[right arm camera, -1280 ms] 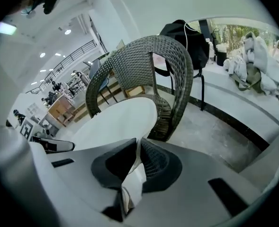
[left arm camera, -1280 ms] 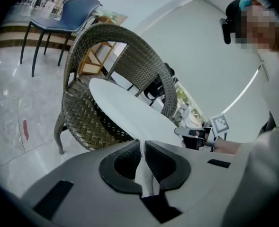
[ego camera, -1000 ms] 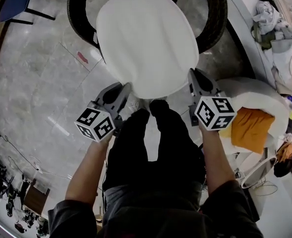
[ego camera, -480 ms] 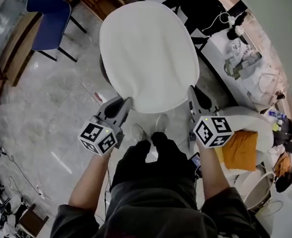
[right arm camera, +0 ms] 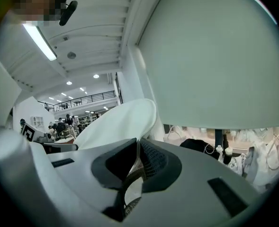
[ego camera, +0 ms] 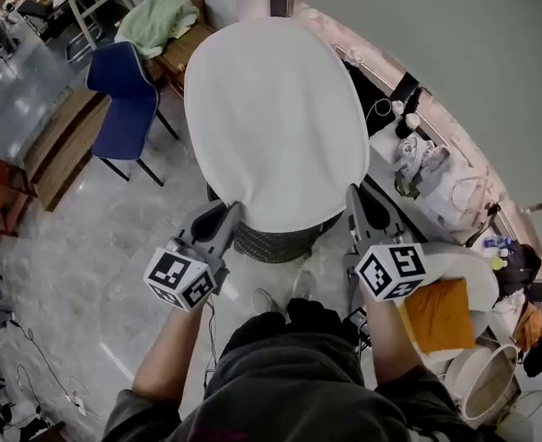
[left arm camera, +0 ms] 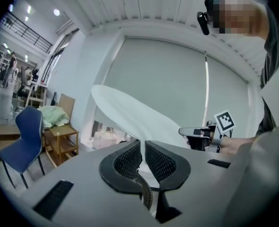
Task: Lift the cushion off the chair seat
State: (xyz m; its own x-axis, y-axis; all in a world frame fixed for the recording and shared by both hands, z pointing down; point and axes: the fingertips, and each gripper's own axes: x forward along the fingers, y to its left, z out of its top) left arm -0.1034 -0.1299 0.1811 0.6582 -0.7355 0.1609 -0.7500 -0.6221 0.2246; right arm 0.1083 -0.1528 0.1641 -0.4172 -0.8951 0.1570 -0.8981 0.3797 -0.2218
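The white oval cushion (ego camera: 275,118) hangs in the air, well above the dark wicker chair (ego camera: 275,241), of which only a curved edge shows under its near rim. My left gripper (ego camera: 233,212) is shut on the cushion's near left edge; my right gripper (ego camera: 351,196) is shut on its near right edge. In the left gripper view the cushion (left arm camera: 130,112) runs up and away from the pinching pads (left arm camera: 130,161), and the right gripper (left arm camera: 198,132) shows beyond it. In the right gripper view the cushion (right arm camera: 115,122) rises from between the pads (right arm camera: 151,157).
A blue chair (ego camera: 128,99) and wooden furniture (ego camera: 59,150) stand at the left. A white seat with an orange cushion (ego camera: 441,311) is at the lower right. A cluttered shelf (ego camera: 436,178) runs along the right wall. The person's legs and shoes (ego camera: 280,297) stand below the cushion.
Both grippers have risen with the cushion held between them, lifting it off the wicker chair. The view has tilted up, so the chair has slipped under the cushion and the room's far side shows.
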